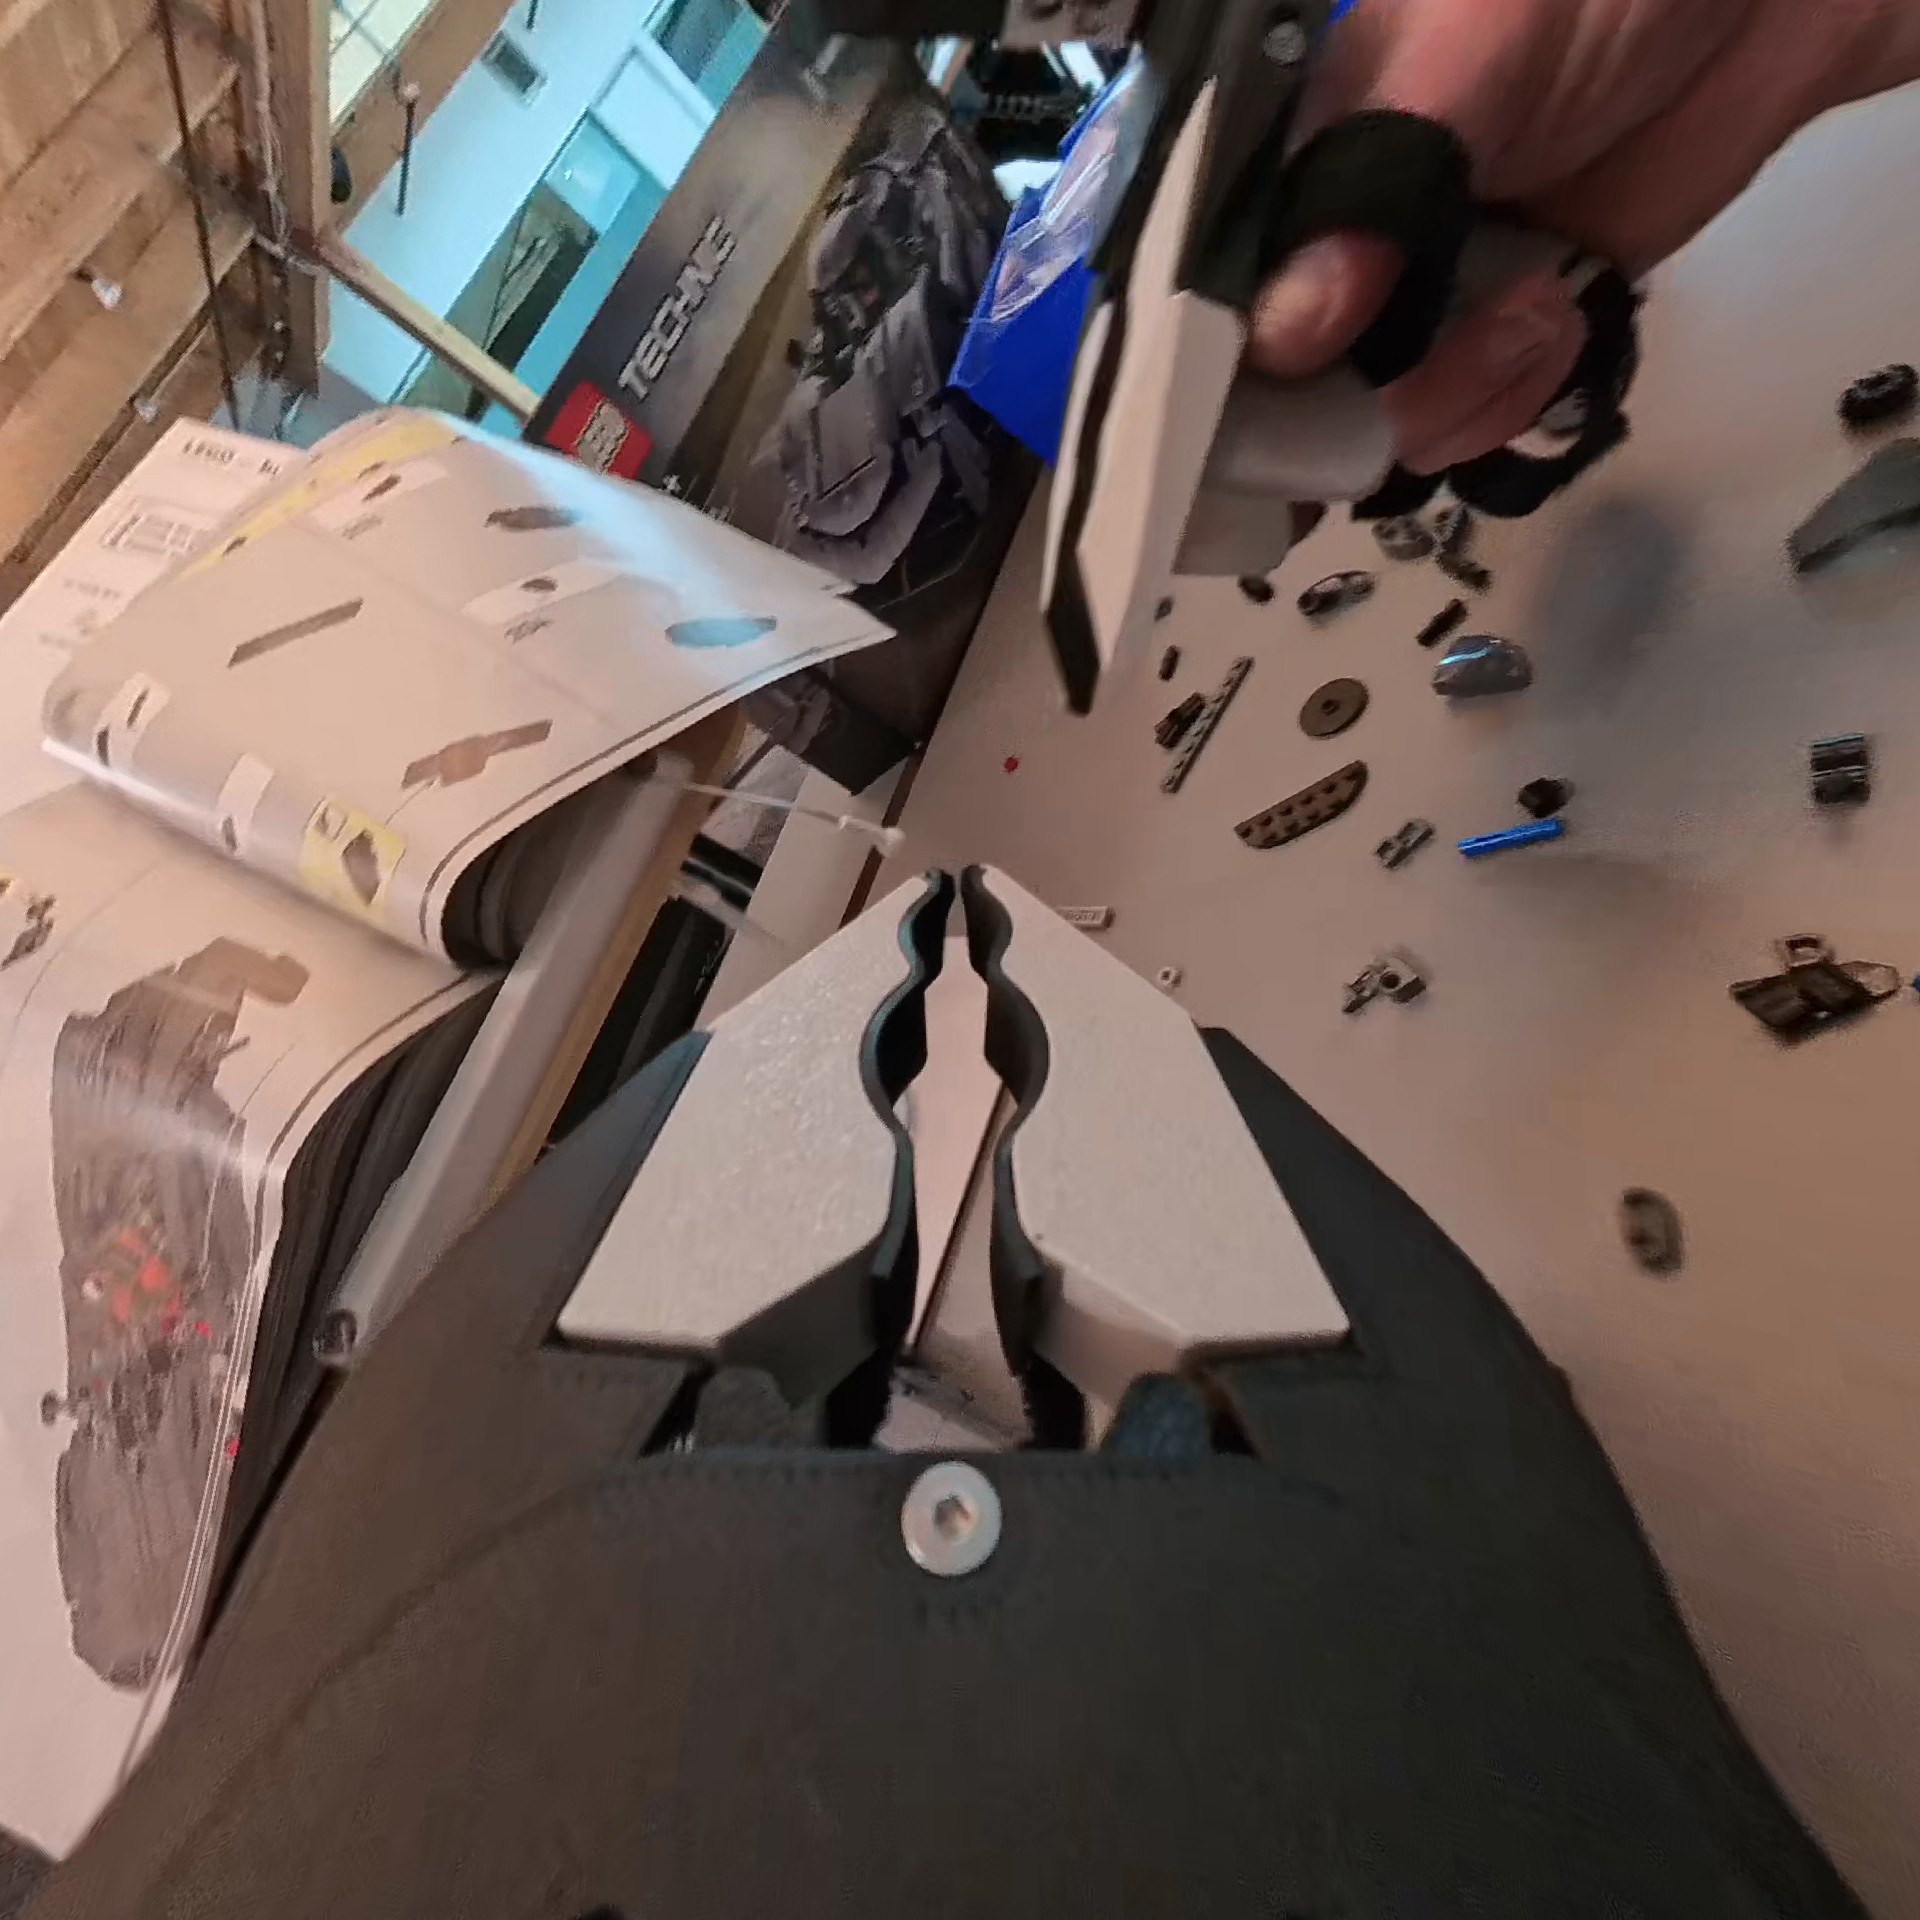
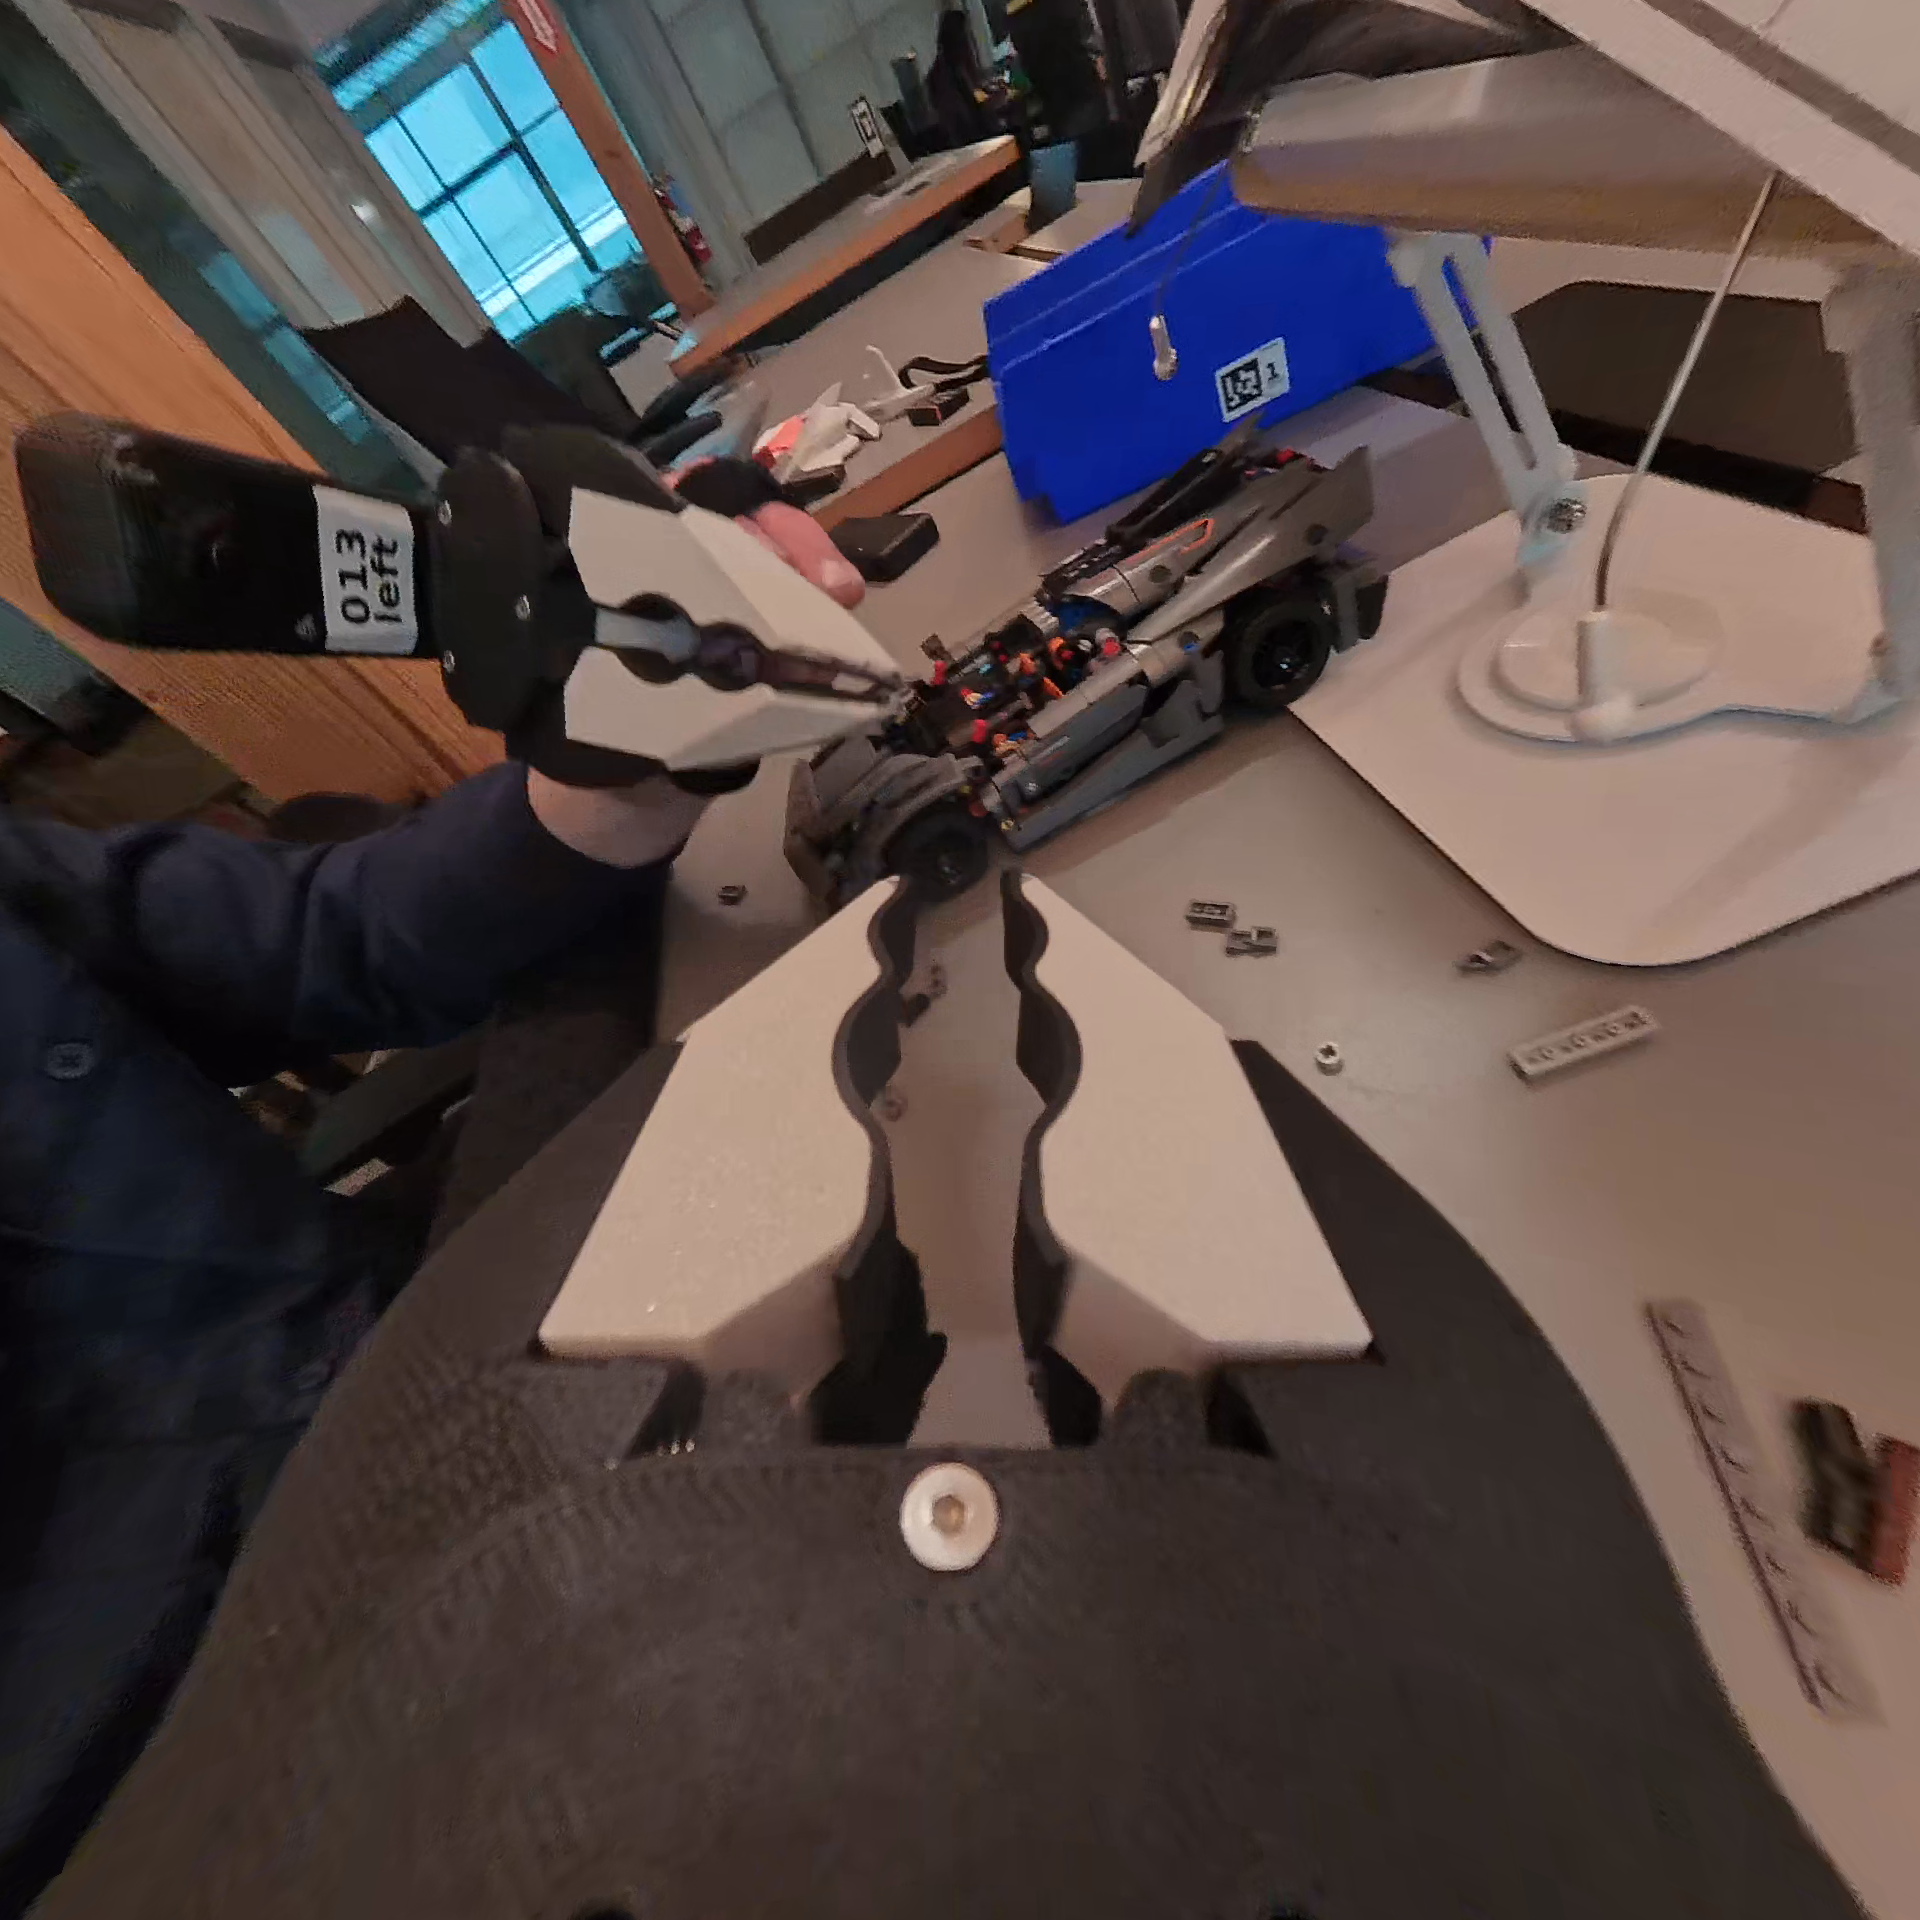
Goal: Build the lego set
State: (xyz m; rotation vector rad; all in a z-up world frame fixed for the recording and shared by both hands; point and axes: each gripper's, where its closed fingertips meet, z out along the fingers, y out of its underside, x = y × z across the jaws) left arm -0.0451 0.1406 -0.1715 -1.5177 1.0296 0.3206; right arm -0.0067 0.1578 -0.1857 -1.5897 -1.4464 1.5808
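Left gripper point(image 1: 957, 883) at the centre of the left wrist view, tips nearly touching, clenched on nothing visible, hovering over the pale bench point(image 1: 1558, 1351). In the right wrist view, same left gripper point(image 2: 896, 686) at centre left, pinched to a point right at the front end of the lego car point(image 2: 1091, 686); cannot tell whether the tips touch the model. Dark sleeve point(image 2: 260, 935) at the left edge behind it.

Right gripper point(image 2: 951, 888) at the centre of its own view, released, a clear gap between the wavy pads, nothing held. Seen also in the upper right of the left wrist view as right gripper point(image 1: 1081, 665), gripped by a hand point(image 1: 1455, 260), pointing down toward the bench.

Lego car partly built, grey with black wheels and red and orange bits inside, standing on the bench at the middle of the right wrist view, just beyond the right gripper's tips. Blue bin point(image 2: 1195, 343) behind it in the upper middle; white lamp base point(image 2: 1590, 665) to the right.

Loose pieces scattered across the right half of the left wrist view: a blue pin point(image 1: 1509, 837), a dark curved plate point(image 1: 1304, 803), a dark round disc point(image 1: 1333, 709). Open instruction booklet point(image 1: 312, 727) at the left, with 1 page curling up; set box point(image 1: 831, 416) leaning in the upper middle. In the right wrist view, a grey studded strip point(image 2: 1579, 1039) at centre right.
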